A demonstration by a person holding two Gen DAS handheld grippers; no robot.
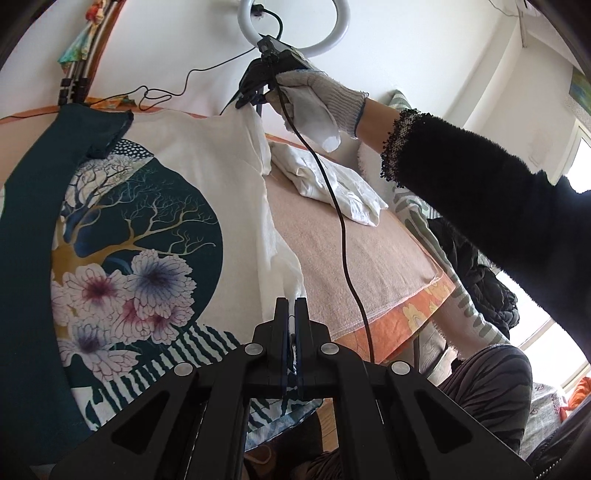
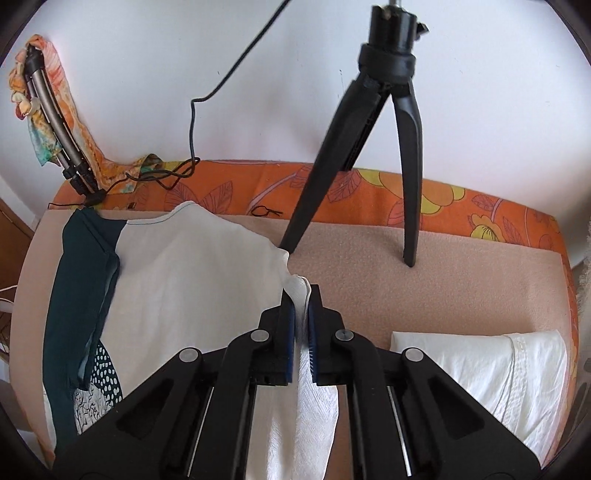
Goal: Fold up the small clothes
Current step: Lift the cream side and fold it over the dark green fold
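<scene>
A white T-shirt [image 1: 177, 162] with a dark teal panel and a tree-and-flowers print lies spread on the pink table pad [image 1: 354, 258]. My left gripper [image 1: 292, 301] is shut on the shirt's right edge near the hem. My right gripper [image 2: 300, 291] is shut on the white fabric at the shirt's right shoulder [image 2: 207, 266]; in the left wrist view a gloved hand [image 1: 314, 103] holds it at the far corner of the shirt. A teal strip [image 2: 77, 295] runs down the shirt's left side.
A folded white garment [image 2: 491, 365] lies on the pad to the right, also in the left wrist view [image 1: 332, 181]. A black tripod [image 2: 369, 147] stands at the pad's far edge, with a ring light [image 1: 295, 22] above. A cable [image 1: 343, 236] hangs across the pad. An orange floral cloth [image 2: 369, 188] borders it.
</scene>
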